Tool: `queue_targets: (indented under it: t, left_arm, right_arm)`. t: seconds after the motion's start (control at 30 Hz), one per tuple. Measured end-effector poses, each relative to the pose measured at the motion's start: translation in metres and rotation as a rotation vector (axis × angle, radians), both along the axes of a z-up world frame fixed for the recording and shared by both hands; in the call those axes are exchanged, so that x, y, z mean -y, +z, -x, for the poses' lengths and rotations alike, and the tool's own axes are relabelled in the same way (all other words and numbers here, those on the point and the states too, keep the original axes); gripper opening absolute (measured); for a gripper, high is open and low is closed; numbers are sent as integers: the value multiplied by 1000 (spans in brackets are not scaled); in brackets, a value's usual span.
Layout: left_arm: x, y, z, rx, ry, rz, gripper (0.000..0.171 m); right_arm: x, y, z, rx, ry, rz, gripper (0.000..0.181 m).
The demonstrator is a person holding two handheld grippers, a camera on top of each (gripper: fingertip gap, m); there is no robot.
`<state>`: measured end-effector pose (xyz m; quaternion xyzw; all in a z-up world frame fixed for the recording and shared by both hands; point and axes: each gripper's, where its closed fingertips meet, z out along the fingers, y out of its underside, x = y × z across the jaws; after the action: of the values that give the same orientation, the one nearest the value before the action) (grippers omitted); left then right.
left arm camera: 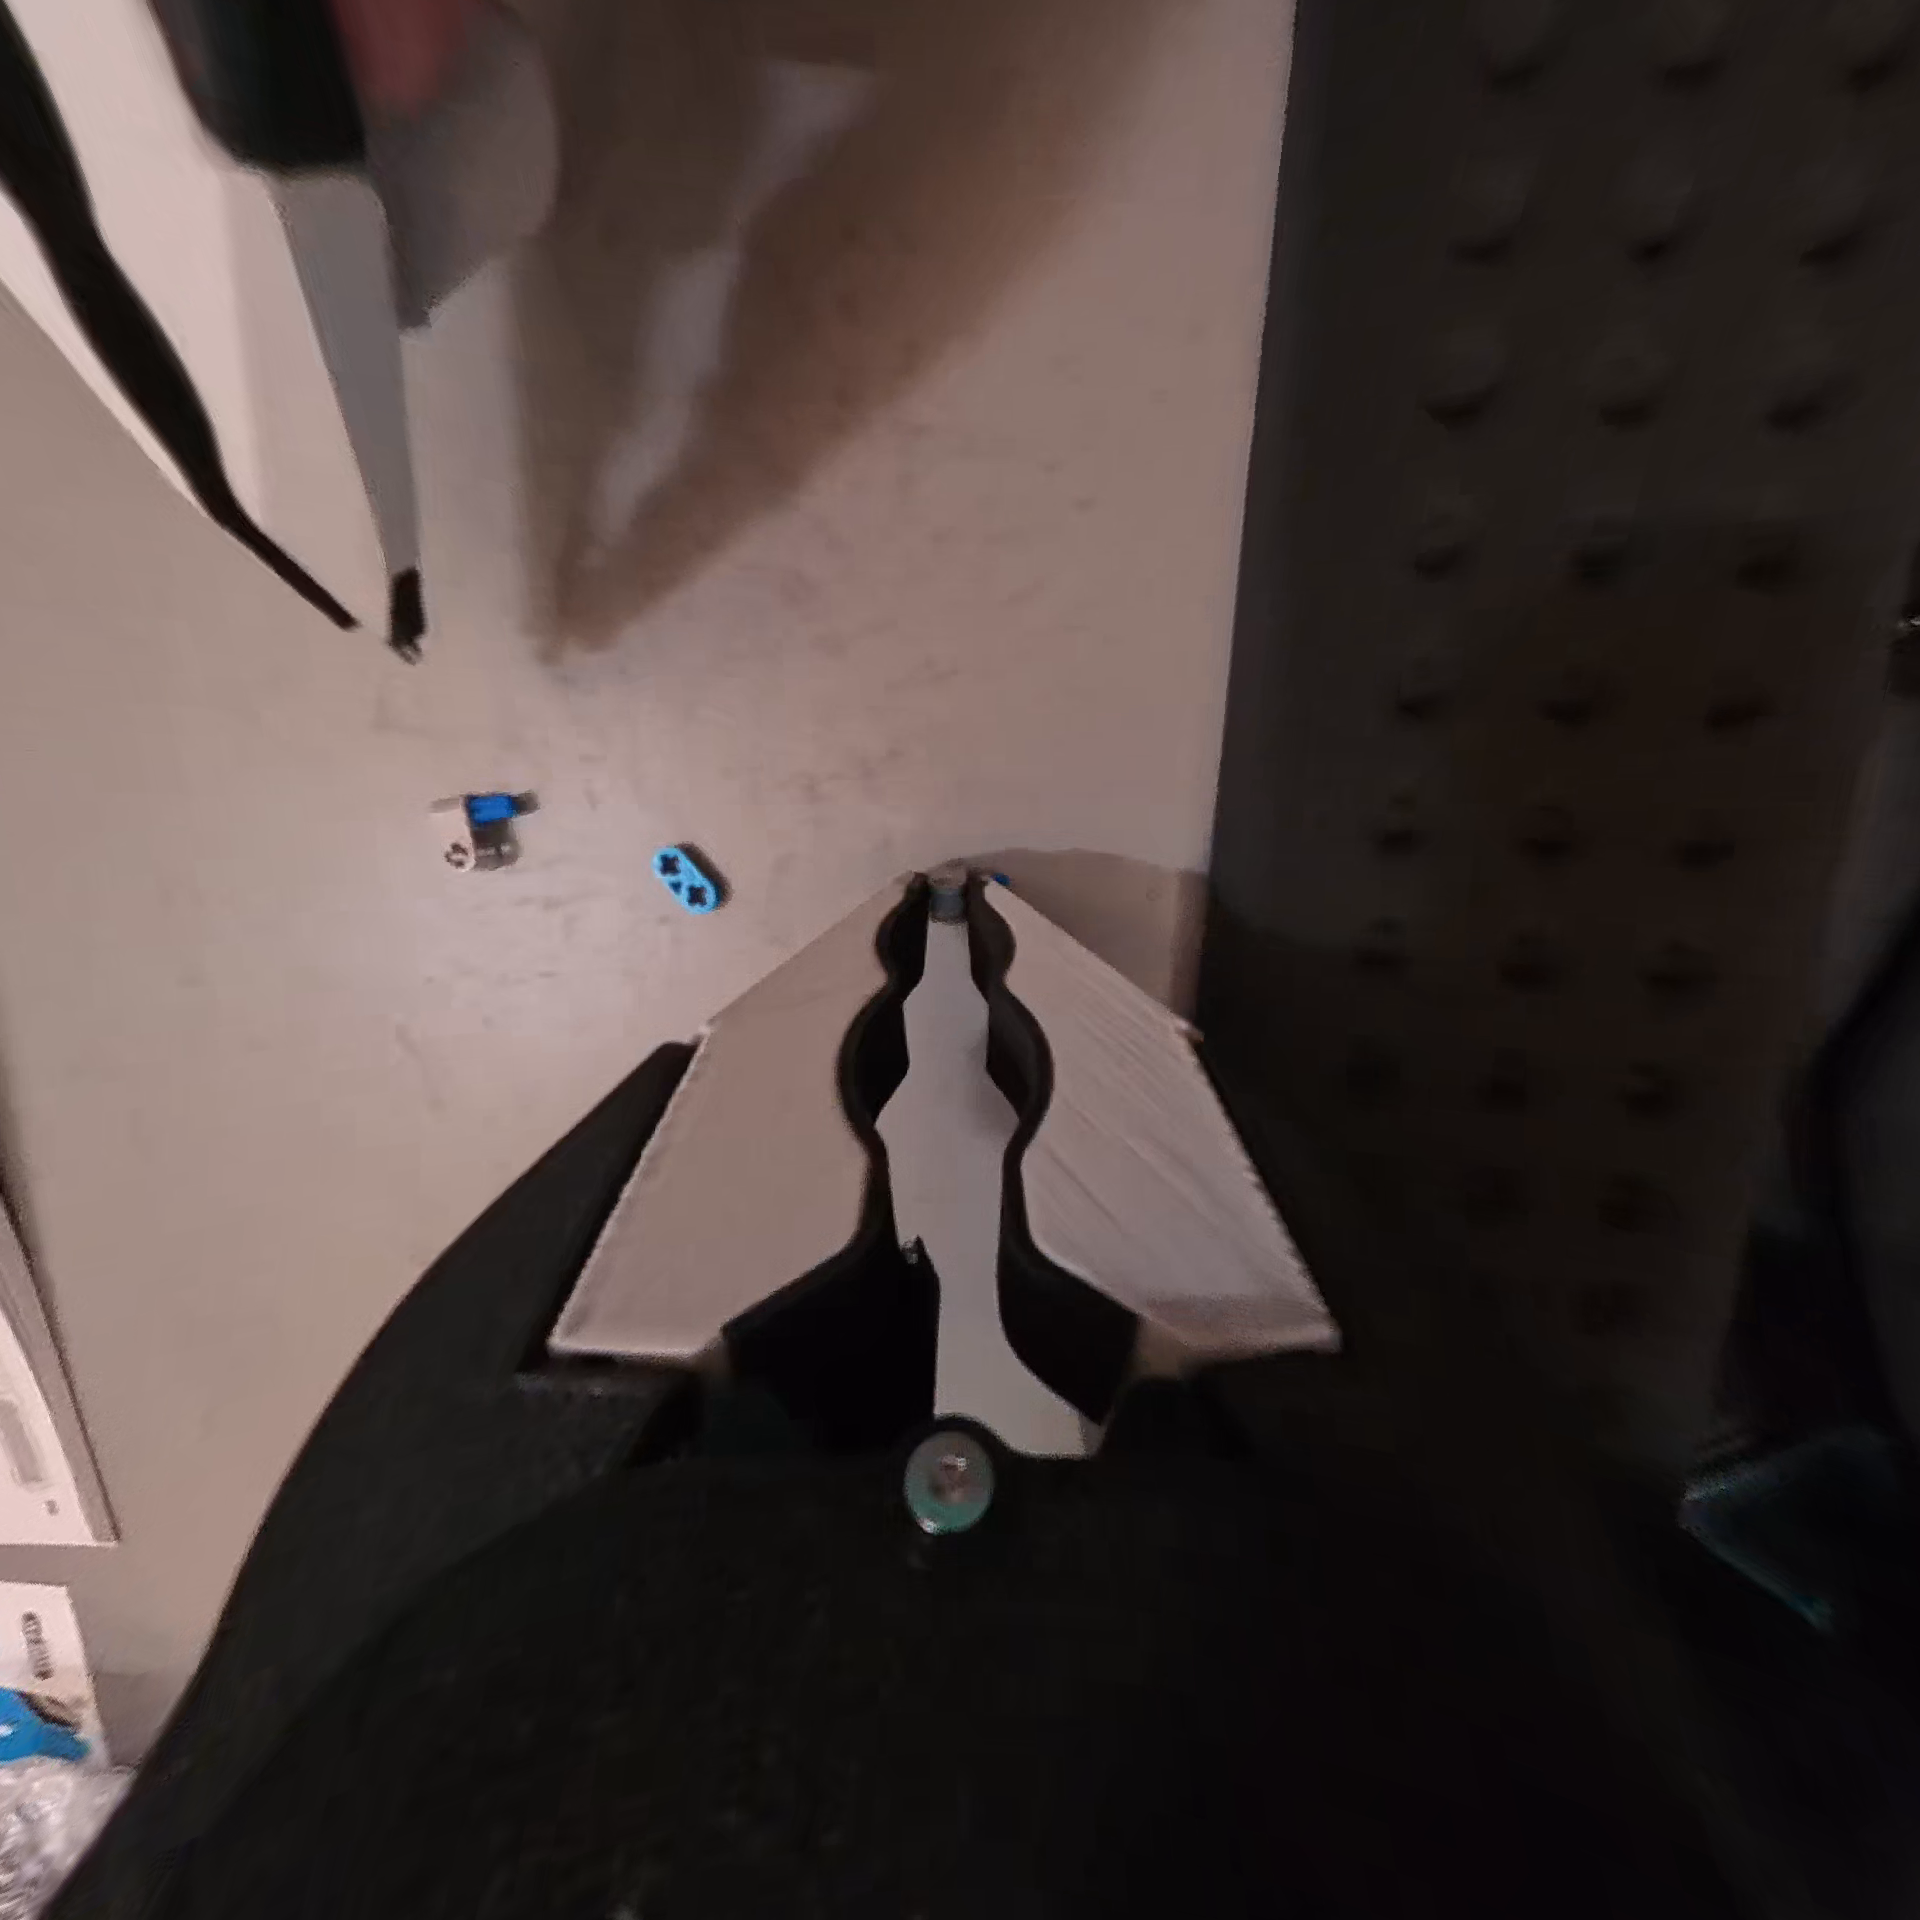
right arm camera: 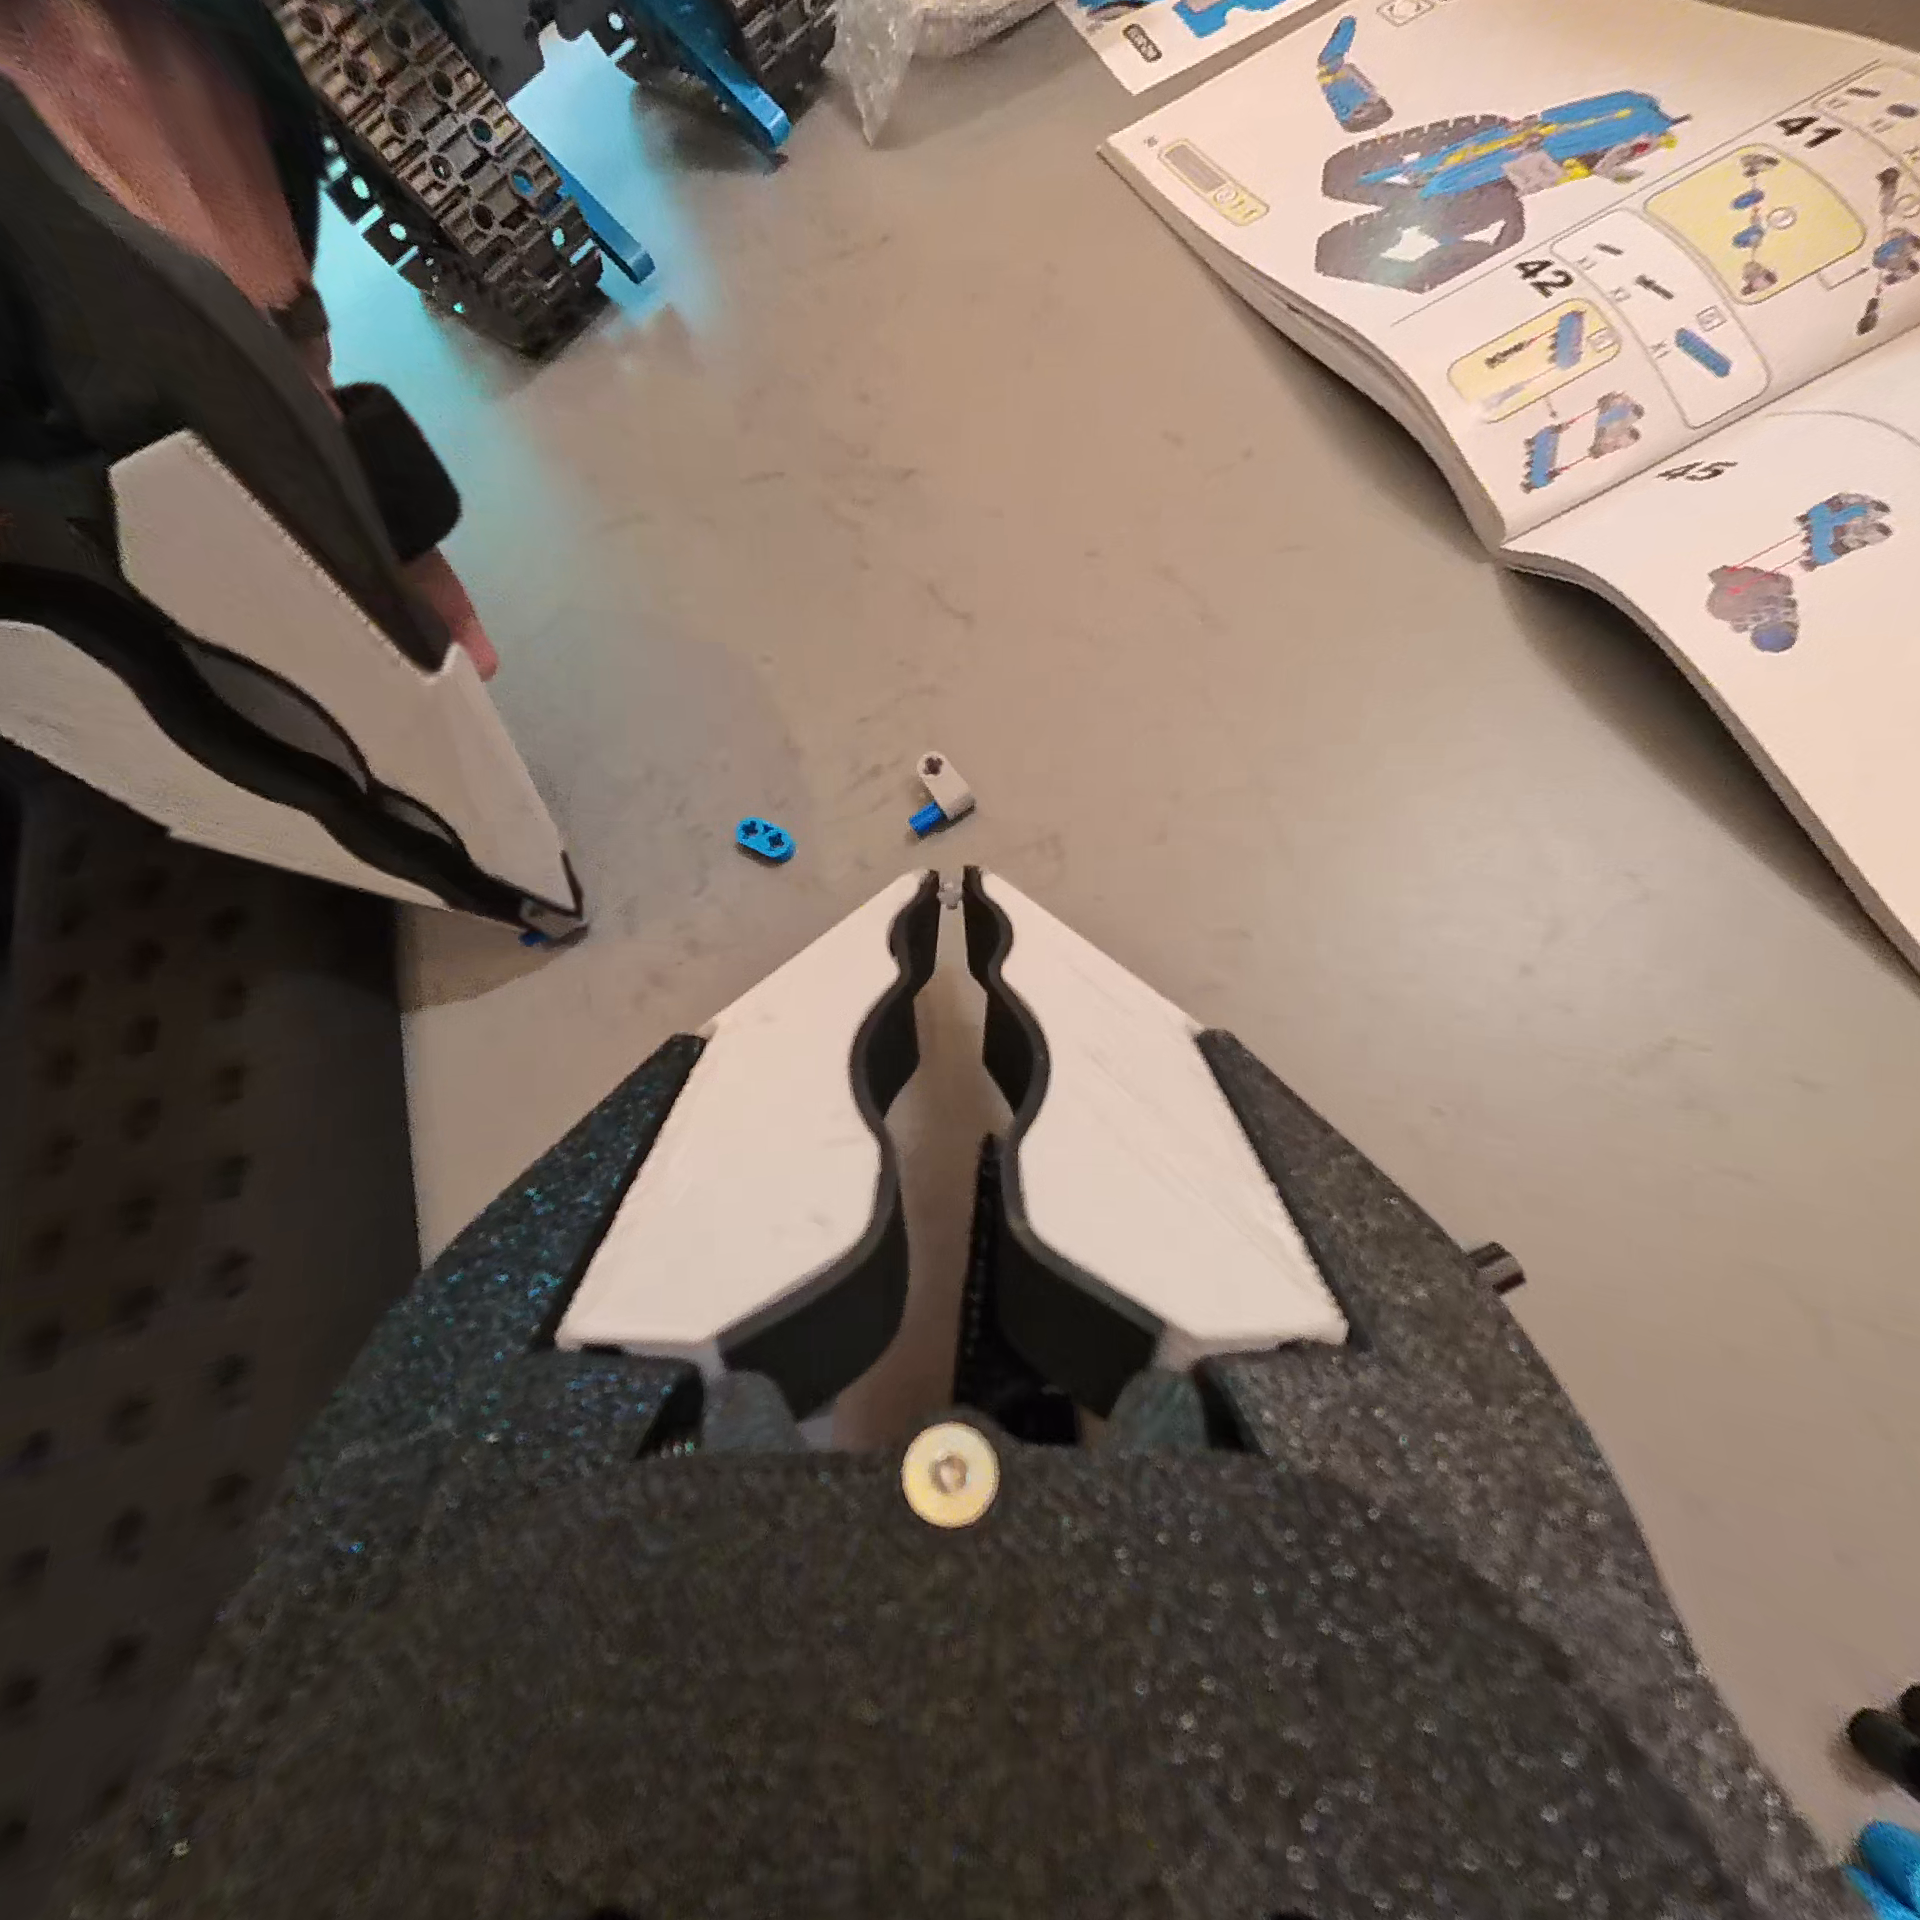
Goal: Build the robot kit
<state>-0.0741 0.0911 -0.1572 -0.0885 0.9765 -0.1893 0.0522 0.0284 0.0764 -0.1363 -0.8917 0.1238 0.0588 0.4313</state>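
My left gripper (left arm camera: 945, 891) is shut on a small grey piece with a blue pin (left arm camera: 948, 896), low over the table at the edge of a dark studded plate (left arm camera: 1558, 623). It also shows in the right wrist view (right arm camera: 551, 920). My right gripper (right arm camera: 951, 885) is shut on a tiny light grey pin (right arm camera: 951, 894) just above the table. It also shows in the left wrist view (left arm camera: 379, 623). Between the grippers lie a blue two-hole link (right arm camera: 766, 840) (left arm camera: 689, 876) and a grey connector with a blue pin (right arm camera: 943, 795) (left arm camera: 480, 831).
An open instruction booklet (right arm camera: 1558, 343) lies at the right. A tracked grey and blue model (right arm camera: 468, 177) and a clear plastic bag (right arm camera: 894, 42) are at the back. The dark studded plate (right arm camera: 156, 1143) lies on the left. Loose blue and black parts (right arm camera: 1886, 1860) sit near the lower right. Left tips to right tips: about 11 centimetres.
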Motion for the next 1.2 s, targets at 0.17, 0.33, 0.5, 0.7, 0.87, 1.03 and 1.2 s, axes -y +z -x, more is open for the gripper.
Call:
queue_targets:
  t: [0.17, 0.33, 0.5, 0.7, 0.87, 1.03, 1.2]
  left_arm:
    - [5, 0, -1, 5, 5, 21, 7]
    - [11, 3, 0, -2, 16, 84, 8]
    - [9, 7, -1, 15, 17, 101, 15]
    - [-9, 15, -6, -10, 75, 179, 18]
    - [-10, 2, 1, -58, 124, 218, 19]
    - [-4, -3, 3, -89, 225, 288, 18]
    - [7, -4, -7, 17, 277, 327, 4]
  right_arm:
    - [1, -1, 2, 4, 7, 5, 4]
    - [4, 0, 0, 2, 0, 4, 4]
    - [4, -3, 1, 1, 5, 15, 4]
    - [4, -3, 2, 0, 10, 19, 4]
    - [4, -5, 3, -6, 12, 23, 4]
    - [3, -4, 5, -3, 21, 20, 4]
    - [1, -4, 8, -12, 32, 14, 4]
